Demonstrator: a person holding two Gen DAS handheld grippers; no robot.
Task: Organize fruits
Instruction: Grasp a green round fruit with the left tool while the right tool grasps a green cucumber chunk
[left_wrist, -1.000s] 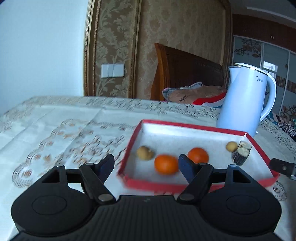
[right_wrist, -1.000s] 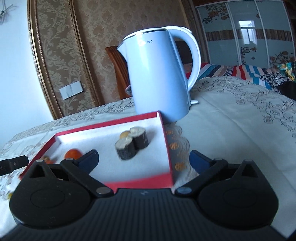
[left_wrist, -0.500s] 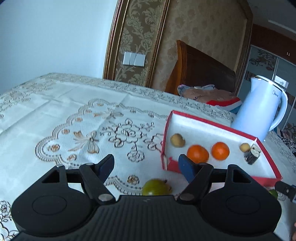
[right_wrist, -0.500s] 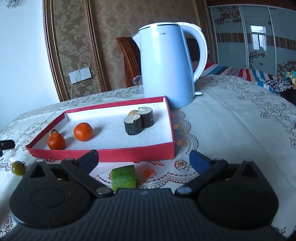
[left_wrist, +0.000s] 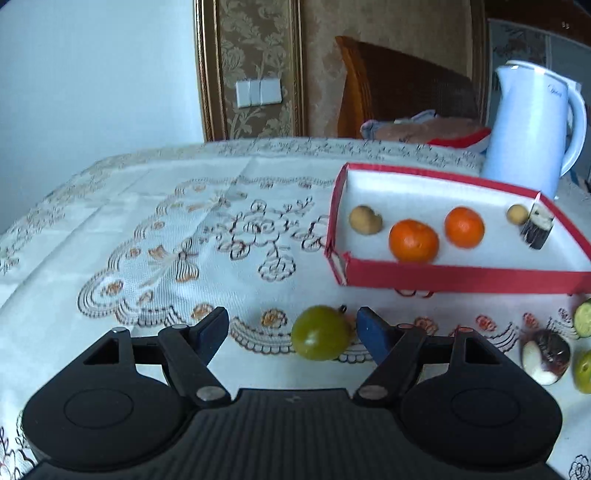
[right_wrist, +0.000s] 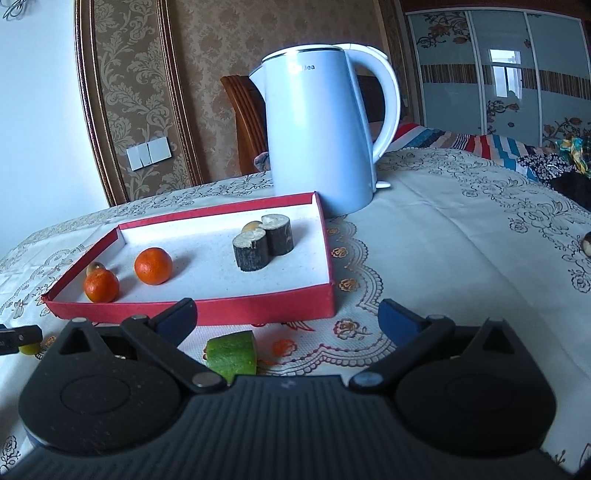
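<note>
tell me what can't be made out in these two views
- Left wrist view: whether the left gripper touches the green fruit between its fingers; the fruit hides the contact side.
- Left wrist view: cucumber piece and a second green fruit, cut off by the right edge.
- Right wrist view: small round thing on the tablecloth, cut off by the right edge, too small to name.
- Right wrist view: cucumber piece, lower part hidden by the right gripper.

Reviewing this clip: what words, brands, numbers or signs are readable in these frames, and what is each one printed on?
"...dea": partial brand lettering near the top of the white kettle, right wrist view; glare washes out the first letters.
Small script mark high on the same kettle in the left wrist view: too blurred to read.
Nothing legible on the red tray, the fruit, the wall switches or the tablecloth.
</note>
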